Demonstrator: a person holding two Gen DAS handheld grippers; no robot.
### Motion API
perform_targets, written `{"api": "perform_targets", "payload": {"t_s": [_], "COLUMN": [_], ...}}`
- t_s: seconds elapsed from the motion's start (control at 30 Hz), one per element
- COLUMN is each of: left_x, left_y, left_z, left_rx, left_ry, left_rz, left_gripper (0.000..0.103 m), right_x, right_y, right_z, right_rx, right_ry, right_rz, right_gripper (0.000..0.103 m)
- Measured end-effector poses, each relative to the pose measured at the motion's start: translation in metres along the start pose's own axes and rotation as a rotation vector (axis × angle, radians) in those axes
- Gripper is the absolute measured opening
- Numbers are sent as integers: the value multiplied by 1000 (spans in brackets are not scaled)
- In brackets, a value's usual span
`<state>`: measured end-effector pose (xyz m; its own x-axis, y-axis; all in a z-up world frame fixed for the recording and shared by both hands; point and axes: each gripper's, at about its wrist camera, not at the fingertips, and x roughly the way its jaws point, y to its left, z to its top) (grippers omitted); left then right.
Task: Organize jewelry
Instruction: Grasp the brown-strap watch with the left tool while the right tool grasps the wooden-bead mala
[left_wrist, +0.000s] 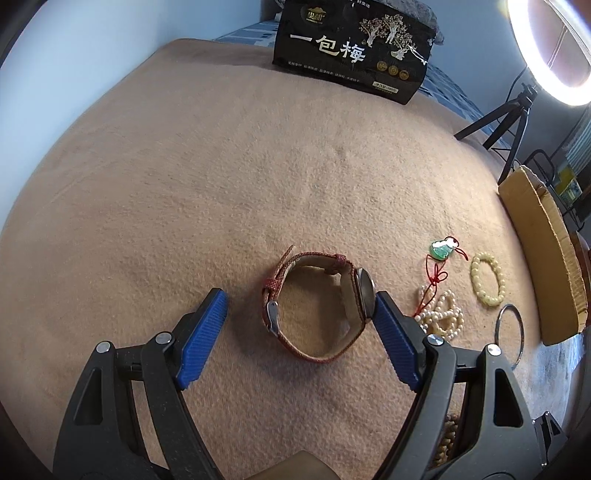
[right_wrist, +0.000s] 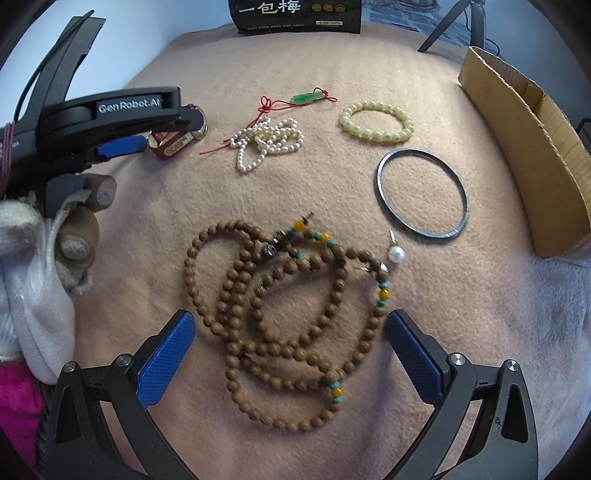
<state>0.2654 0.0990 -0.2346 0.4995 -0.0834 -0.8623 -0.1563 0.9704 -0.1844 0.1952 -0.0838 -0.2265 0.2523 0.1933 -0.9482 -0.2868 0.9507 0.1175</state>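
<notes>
Jewelry lay scattered on a tan blanket (left_wrist: 184, 184) beside a cardboard box (right_wrist: 524, 122). The left tongs (left_wrist: 301, 314) stood apart, straddling a red-strapped watch (left_wrist: 314, 306), one pad touching its face. The right tongs (right_wrist: 291, 328) stood apart over wooden beads (right_wrist: 280, 317) nearer the box. Likely step: grasping the watch; next, closing squarely on it, then carrying it boxward.

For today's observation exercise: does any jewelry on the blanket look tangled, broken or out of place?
Yes. The wooden bead strand lies in overlapping loops, and the pearl strand is heaped with a red cord across it. A loose pearl sits alone beside the bangle.
</notes>
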Motion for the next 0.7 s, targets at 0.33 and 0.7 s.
{"api": "perform_targets", "payload": {"t_s": [0.33,0.7], "left_x": [5,1], "left_y": [-1,4], "left_z": [1,1], "left_rx": [25,-1], "left_ry": [-15,-18], "left_rz": [7,-30], "left_gripper": [82,61], "right_x": [21,10], "right_y": [34,38], "right_z": [32,36], "right_rx": [-30,-61], "right_ry": [44,54], "right_rz": [-79,-98], "right_gripper": [99,52]}}
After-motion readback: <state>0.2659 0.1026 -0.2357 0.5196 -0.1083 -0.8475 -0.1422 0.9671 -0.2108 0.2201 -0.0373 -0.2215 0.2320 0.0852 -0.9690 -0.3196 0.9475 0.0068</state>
